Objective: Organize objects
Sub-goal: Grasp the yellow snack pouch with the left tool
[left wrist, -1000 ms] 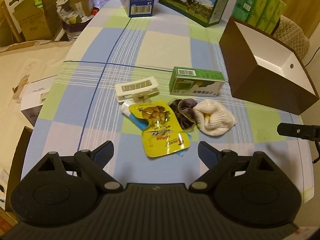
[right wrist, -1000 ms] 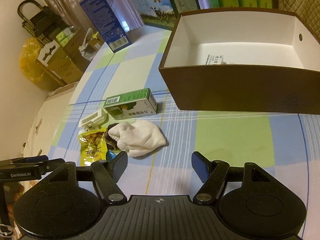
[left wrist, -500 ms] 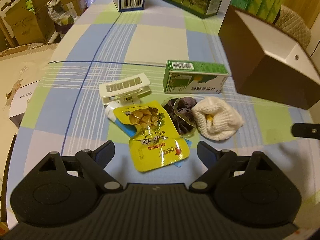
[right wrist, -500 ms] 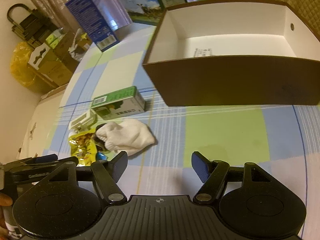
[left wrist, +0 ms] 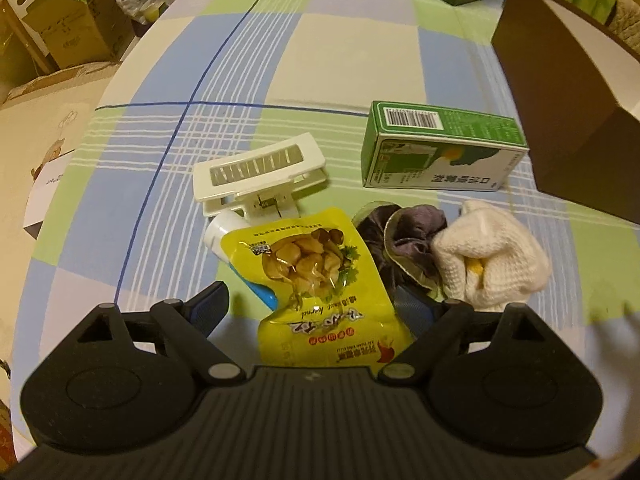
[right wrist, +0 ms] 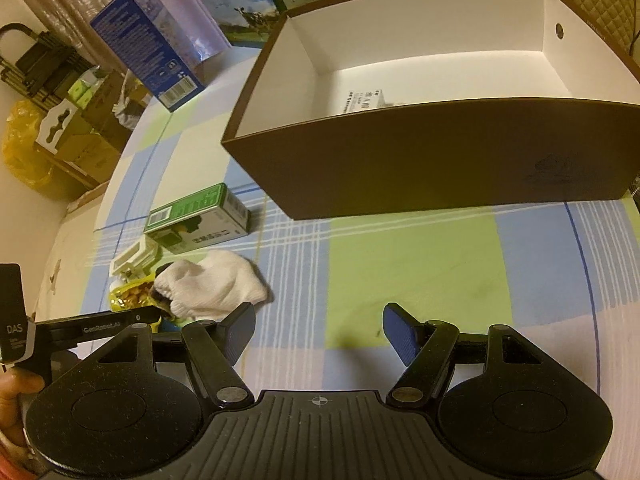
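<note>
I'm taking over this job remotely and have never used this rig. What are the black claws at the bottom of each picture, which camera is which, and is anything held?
Each picture comes from a camera on a hand-held gripper, looking along its two fingers. The left gripper is open, straddling a yellow snack pouch without gripping it. Beside it on the checked tablecloth lie a white clip, a tube, a green carton, a dark cloth and a white glove. The right gripper is open and holds nothing, facing a brown box.
</note>
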`<state>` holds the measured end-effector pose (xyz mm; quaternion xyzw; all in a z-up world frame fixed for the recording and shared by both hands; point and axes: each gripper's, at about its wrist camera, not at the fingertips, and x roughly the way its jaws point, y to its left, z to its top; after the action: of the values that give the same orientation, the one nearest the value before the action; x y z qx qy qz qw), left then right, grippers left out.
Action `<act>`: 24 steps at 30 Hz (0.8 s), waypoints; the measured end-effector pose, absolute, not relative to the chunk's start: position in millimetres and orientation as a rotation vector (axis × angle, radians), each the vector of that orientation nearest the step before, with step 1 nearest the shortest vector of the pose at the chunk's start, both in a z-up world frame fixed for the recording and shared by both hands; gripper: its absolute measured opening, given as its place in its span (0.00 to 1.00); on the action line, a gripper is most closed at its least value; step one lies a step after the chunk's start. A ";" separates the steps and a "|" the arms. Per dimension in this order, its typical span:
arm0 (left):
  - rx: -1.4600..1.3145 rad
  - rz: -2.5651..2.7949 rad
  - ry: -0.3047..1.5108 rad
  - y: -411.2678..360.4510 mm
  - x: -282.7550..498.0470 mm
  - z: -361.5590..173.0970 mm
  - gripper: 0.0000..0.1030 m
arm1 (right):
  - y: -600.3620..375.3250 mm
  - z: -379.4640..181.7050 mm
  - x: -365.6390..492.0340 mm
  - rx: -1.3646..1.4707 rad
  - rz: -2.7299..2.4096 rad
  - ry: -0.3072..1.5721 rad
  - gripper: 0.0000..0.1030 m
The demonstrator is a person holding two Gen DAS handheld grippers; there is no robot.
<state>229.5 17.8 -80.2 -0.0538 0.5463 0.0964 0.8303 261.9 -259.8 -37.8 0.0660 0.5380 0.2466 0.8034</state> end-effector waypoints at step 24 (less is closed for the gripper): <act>-0.207 0.123 1.113 56.5 190.5 -70.7 0.29 | -238.0 -48.3 279.2 0.101 0.577 1.199 0.66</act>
<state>190.5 56.5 -70.7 -0.0979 0.5268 0.0581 0.8423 279.2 -238.0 -48.3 0.0467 0.5561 0.2676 0.7854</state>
